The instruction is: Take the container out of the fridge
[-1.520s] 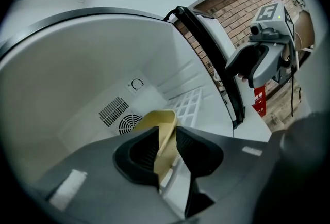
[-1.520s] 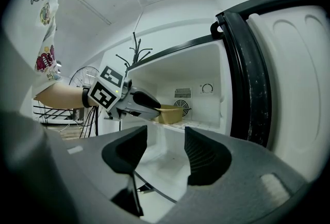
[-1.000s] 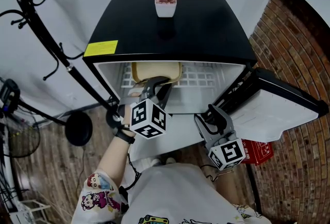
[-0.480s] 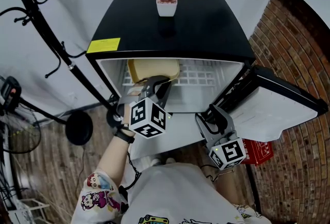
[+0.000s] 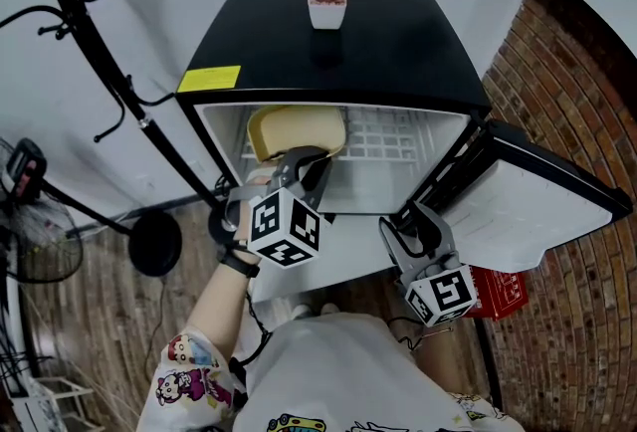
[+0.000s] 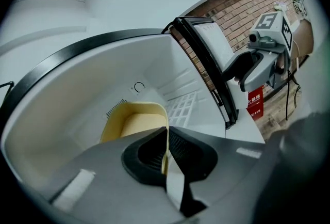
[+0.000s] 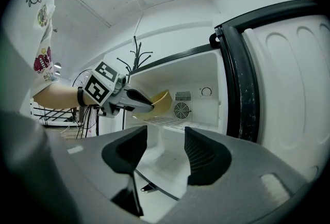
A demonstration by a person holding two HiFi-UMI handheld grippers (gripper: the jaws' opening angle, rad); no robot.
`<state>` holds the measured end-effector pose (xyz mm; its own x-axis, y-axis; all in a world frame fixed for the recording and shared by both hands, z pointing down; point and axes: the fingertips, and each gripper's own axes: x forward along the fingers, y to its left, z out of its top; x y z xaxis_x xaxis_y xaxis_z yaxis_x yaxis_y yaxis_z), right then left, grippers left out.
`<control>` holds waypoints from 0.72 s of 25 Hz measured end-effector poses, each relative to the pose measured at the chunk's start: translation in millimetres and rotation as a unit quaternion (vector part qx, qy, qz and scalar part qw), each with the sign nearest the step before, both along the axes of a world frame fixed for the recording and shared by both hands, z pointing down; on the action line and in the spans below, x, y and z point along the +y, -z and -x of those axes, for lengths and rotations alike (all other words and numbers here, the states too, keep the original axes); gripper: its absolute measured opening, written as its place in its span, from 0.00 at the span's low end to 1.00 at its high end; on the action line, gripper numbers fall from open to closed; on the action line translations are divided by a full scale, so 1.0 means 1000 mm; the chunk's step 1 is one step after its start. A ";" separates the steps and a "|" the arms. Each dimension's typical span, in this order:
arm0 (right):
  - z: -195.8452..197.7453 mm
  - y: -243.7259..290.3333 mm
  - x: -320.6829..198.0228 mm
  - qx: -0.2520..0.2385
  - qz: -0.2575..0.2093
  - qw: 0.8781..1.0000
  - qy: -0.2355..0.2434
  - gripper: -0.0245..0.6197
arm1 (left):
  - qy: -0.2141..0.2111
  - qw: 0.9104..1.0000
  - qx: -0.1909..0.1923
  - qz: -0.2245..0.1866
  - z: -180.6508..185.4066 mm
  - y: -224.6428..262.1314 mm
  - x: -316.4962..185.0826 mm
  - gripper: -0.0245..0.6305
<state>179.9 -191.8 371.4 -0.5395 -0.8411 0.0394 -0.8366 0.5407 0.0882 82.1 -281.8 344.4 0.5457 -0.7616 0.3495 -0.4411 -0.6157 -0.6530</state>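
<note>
- Two hand-held grippers were at a small black fridge (image 5: pixel 388 52) that stood with its white-lined door (image 5: pixel 537 206) swung open to the right.
- The left gripper (image 6: pixel 166 153) reached into the upper part of the white interior, and its jaws had just been closing.
- The left gripper view showed its dark ribbed pads pressed narrow on the thin side wall of a pale yellow plastic container (image 5: pixel 297 128), one pad inside the wall and one outside.
- The container was inside the fridge, at the left over the white wire shelf (image 5: pixel 398 143), with its open side facing the left gripper.
- Seen from the right gripper view, it was tilted, with its rim raised toward the back of the fridge.
- Whether its base touched the shelf could not be told.
- The right gripper (image 7: pixel 165 153) was held low in front of the open fridge, near the inner edge of the door and well apart from the container.
- Its jaws stood wide apart with nothing between them; only the fridge's white floor showed past them.
- A small pink plant in a white pot (image 5: pixel 327 4) stood upright on top of the fridge toward the back.
- A yellow rectangular sticker (image 5: pixel 209 79) lay on the top's front left corner.
- A black coat stand (image 5: pixel 100 52) rose to the left of the fridge.
- A red box (image 5: pixel 498 293) sat on the brick-patterned floor (image 5: pixel 577 340) below the door.
</note>
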 end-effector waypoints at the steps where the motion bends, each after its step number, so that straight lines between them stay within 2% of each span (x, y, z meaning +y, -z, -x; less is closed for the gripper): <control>1: 0.001 0.000 0.001 -0.001 -0.001 1.000 0.001 0.38 | 0.001 1.000 0.000 0.001 0.001 0.000 0.002 0.08; 18: 0.015 0.003 0.016 0.000 -0.006 0.999 0.036 0.38 | 0.041 0.999 0.020 0.017 0.026 -0.005 0.041 0.08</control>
